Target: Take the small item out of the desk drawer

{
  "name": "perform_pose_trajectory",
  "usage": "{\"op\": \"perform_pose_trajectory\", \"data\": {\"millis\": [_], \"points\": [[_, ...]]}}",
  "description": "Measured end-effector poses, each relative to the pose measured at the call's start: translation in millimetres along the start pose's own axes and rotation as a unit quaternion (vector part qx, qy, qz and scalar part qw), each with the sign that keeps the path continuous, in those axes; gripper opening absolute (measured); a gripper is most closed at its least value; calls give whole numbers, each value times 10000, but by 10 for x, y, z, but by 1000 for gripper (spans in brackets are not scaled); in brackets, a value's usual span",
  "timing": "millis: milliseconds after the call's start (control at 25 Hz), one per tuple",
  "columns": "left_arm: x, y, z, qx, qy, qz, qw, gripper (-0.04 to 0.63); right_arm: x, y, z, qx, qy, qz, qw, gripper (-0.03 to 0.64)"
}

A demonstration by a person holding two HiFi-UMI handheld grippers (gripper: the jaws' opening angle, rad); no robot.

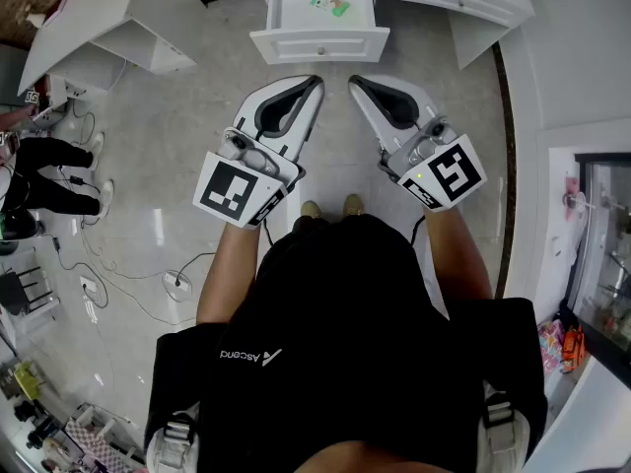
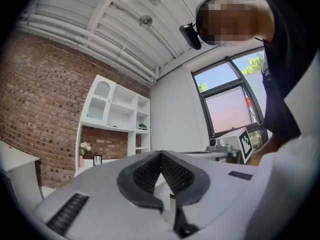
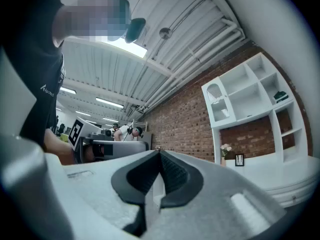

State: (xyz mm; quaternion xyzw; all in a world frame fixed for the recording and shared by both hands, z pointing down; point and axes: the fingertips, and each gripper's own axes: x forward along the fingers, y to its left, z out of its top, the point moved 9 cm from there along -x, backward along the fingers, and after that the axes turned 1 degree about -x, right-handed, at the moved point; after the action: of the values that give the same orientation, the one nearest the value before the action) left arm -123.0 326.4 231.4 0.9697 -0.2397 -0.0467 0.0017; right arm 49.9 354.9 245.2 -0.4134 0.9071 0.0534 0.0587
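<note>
Clenched on nothing, left gripper [image 1: 314, 87] and right gripper [image 1: 355, 85], side by side just short of the open drawer [image 1: 318, 43]. Inside, toward the back, the small item [image 1: 330, 5], a green packet. If sent in without opening, likely to shove it deeper; if too low, likely to knock the drawer front closed.

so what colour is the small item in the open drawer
Green with a lighter patch; the small item shows best in the head view.

Bright, even daylight from window [image 2: 232, 101] and ceiling strip lights [image 3: 125, 48]; strong fisheye warping, dark vignetted corners.
</note>
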Motion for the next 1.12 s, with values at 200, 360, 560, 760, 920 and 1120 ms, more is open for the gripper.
{"op": "perform_pose_trajectory", "data": {"millis": [200,360,560,760,920,1120], "points": [[69,-30,55,48,-121,-28,9999,-2,-42,-28,8,-48,-16,-41,10000,2],[148,-28,51,73,-112,-7,9999,-2,-101,-107,-3,18,-77,-78,9999,3],[323,-33,42,136,-117,59,9998,-2,-209,-316,-9,55,-128,-124,9998,3],[497,-107,51,252,-100,175,9995,-2,-350,-539,-25,67,-202,-97,9997,3],[596,-152,48,366,-74,329,9988,-2,-434,-700,-42,17,-220,-16,9998,3],[721,-64,77,378,-120,505,9979,-2,-422,-898,-91,20,-105,25,9999,3]]}}
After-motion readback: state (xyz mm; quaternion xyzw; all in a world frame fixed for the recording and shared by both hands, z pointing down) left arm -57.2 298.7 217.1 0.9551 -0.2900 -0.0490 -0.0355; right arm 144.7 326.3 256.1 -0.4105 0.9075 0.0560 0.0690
